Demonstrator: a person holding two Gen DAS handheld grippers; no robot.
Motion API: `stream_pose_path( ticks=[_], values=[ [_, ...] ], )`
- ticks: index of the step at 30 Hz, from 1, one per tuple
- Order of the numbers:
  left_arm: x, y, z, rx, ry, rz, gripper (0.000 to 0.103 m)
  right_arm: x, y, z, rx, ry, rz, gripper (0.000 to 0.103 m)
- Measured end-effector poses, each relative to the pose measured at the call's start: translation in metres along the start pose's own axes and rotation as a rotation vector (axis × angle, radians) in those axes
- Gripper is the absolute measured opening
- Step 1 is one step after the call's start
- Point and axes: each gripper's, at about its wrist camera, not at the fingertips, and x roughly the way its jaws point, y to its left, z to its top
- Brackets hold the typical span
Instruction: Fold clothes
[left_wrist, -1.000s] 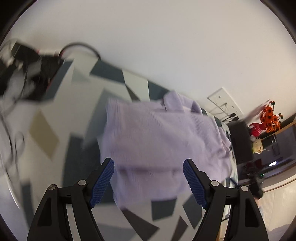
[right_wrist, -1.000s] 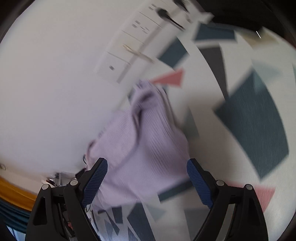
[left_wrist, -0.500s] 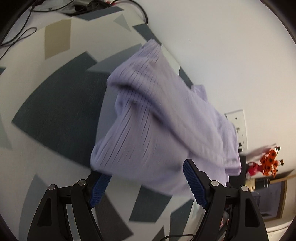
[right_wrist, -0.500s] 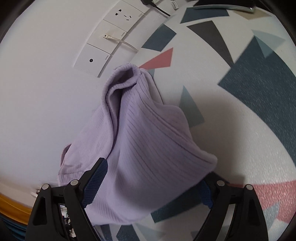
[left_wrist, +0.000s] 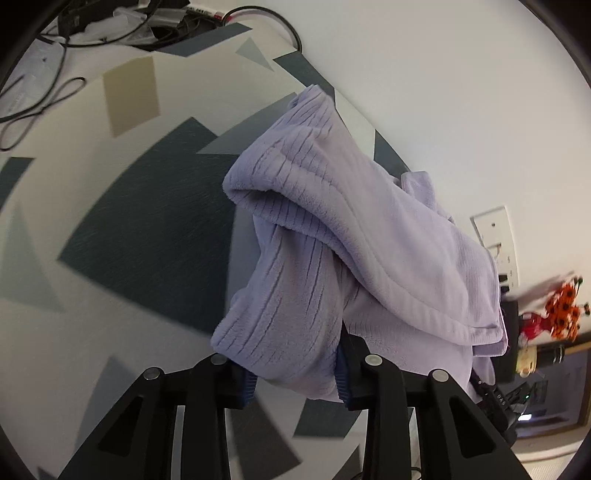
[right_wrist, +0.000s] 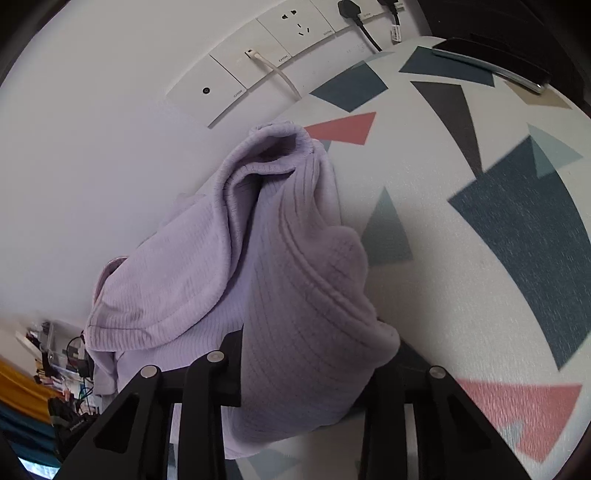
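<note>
A lilac ribbed fleece garment (left_wrist: 332, 240) lies bunched on the table's patterned cloth (left_wrist: 129, 240), close to the white wall. In the left wrist view my left gripper (left_wrist: 295, 382) is shut on the garment's near corner, and the fabric bulges up between the blue pads. In the right wrist view the same garment (right_wrist: 288, 258) rises in a hump, and my right gripper (right_wrist: 306, 373) is shut on its other near corner. That fabric drapes over the right finger and hides it. Both held corners are lifted a little off the table.
Cables and electronics (left_wrist: 110, 26) clutter the table's far left end. Wall sockets with plugged leads (right_wrist: 288, 33) sit just behind the garment. A dark flat device (right_wrist: 480, 55) lies at the far right. Orange flowers in a red vase (left_wrist: 561, 310) stand beyond the table.
Both grippers were open and apart from the garment a second ago. They have moved in onto its near corners and shut, and the fabric has bunched up.
</note>
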Motion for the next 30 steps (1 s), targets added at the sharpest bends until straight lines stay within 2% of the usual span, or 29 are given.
stream_pose_path(
  ticks=[7, 9, 11, 13, 16, 19, 21, 23, 25, 27, 30],
  values=[
    [-0.037, 0.024, -0.044, 0.032, 0.041, 0.013, 0.032, -0.046, -0.017, -0.063, -0.015, 0.061, -0.028, 0.034],
    [-0.048, 0.032, -0.061, 0.045, 0.059, 0.021, 0.039, -0.059, -0.025, -0.086, -0.017, 0.080, -0.042, 0.035],
    [-0.055, 0.037, -0.070, 0.043, 0.093, 0.030, 0.045, -0.068, -0.033, -0.101, -0.013, 0.097, -0.050, 0.041],
    [-0.063, 0.040, -0.074, 0.044, 0.122, 0.030, 0.045, -0.080, -0.041, -0.108, 0.019, 0.110, -0.061, 0.050],
    [-0.084, 0.033, -0.076, 0.116, 0.120, 0.054, 0.045, -0.105, -0.045, -0.110, 0.053, 0.076, -0.087, 0.057],
    [-0.102, 0.032, -0.080, 0.165, 0.092, 0.070, 0.045, -0.135, -0.038, -0.104, 0.043, -0.010, -0.103, 0.063],
    [-0.115, 0.036, -0.085, 0.183, 0.066, 0.067, 0.045, -0.146, -0.024, -0.102, -0.019, -0.032, -0.110, 0.065],
    [-0.126, 0.029, -0.087, 0.225, 0.039, 0.059, 0.045, -0.143, -0.003, -0.100, -0.136, -0.016, -0.110, 0.065],
    [-0.137, 0.018, -0.088, 0.283, 0.013, 0.047, 0.045, -0.112, 0.039, -0.113, -0.289, 0.041, -0.105, 0.065],
    [-0.134, 0.000, -0.084, 0.366, 0.006, 0.047, 0.045, -0.091, 0.056, -0.122, -0.383, 0.103, -0.086, 0.065],
    [-0.096, -0.035, -0.082, 0.461, 0.054, 0.065, 0.045, -0.061, 0.076, -0.136, -0.454, 0.182, -0.060, 0.065]
  ],
)
